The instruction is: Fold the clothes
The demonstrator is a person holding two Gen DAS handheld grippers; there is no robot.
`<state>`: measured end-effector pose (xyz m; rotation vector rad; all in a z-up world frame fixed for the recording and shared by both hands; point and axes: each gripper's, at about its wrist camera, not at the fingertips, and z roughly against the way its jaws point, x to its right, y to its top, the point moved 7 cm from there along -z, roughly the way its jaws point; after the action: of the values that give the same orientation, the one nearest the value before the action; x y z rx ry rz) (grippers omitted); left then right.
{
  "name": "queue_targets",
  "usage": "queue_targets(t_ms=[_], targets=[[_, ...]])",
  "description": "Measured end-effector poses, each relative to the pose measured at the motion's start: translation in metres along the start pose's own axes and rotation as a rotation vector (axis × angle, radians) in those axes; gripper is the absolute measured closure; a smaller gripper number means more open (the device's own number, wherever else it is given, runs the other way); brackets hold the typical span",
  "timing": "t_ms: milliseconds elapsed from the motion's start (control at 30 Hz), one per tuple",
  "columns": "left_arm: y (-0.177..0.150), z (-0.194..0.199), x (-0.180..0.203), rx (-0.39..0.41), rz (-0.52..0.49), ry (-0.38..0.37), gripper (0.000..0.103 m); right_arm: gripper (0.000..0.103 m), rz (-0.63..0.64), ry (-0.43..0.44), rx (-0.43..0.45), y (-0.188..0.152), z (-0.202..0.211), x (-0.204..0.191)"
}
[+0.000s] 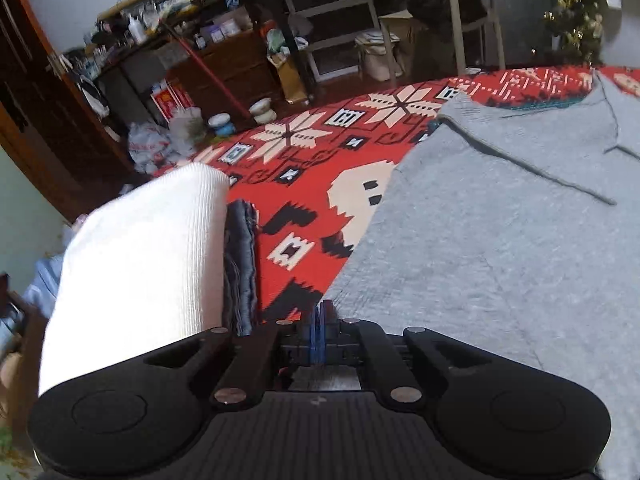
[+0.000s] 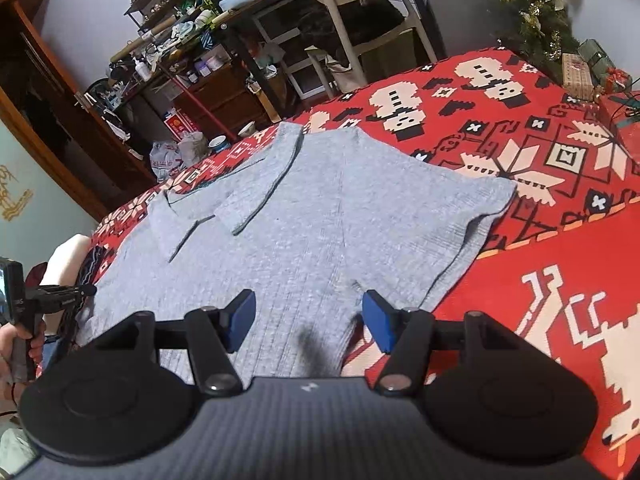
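Count: one grey sweater [image 2: 304, 216] spread flat on the one red patterned blanket [image 2: 540, 184]; two folded items stacked just left of the sweater, one white [image 1: 136, 256] on top, one dark grey-blue [image 1: 240, 264] under it. Two grippers at the sweater's near hem: left gripper [image 1: 319, 320] and right gripper [image 2: 308, 320]. Beyond the sweater's far side: one pale chair [image 2: 360, 8], one decorated tree [image 2: 536, 4].

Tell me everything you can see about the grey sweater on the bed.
The grey sweater is a heathered knit with ribbed edging, spread flat on the red patterned blanket. One sleeve is folded in across the chest; the other side lies out toward the blanket. The left gripper is shut at its near edge, seemingly pinching the fabric; the right gripper hovers open over the hem.
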<state>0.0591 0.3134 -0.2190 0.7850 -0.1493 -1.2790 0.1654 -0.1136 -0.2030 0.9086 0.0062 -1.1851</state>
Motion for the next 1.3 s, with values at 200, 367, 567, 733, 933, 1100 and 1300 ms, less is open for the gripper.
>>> queue_targets(t_ms=[200, 367, 567, 733, 933, 1100, 1300], targets=[[0.0, 0.016, -0.009, -0.018, 0.092, -0.048, 0.086, 0.036, 0.064, -0.094, 0.025, -0.007, 0.021, -0.007], [-0.005, 0.061, -0.012, 0.061, 0.119, -0.075, 0.06, 0.028, 0.124, -0.169, 0.047, -0.016, 0.04, -0.016], [-0.033, 0.106, 0.01, 0.077, 0.12, -0.073, 0.033, 0.005, 0.233, -0.241, 0.072, -0.042, 0.064, -0.034], [-0.052, 0.141, 0.038, 0.107, 0.155, -0.148, 0.019, 0.001, 0.306, -0.298, 0.088, -0.059, 0.08, -0.051], [-0.063, 0.164, 0.068, 0.121, 0.181, -0.182, 0.013, 0.001, 0.357, -0.401, 0.088, -0.081, 0.087, -0.072], [-0.072, 0.169, 0.084, 0.135, 0.219, -0.313, 0.01, 0.001, 0.391, -0.394, 0.125, -0.093, 0.094, -0.085], [-0.081, 0.158, 0.083, 0.132, 0.311, -0.322, 0.013, 0.001, 0.303, -0.333, 0.029, -0.096, 0.084, -0.074]])
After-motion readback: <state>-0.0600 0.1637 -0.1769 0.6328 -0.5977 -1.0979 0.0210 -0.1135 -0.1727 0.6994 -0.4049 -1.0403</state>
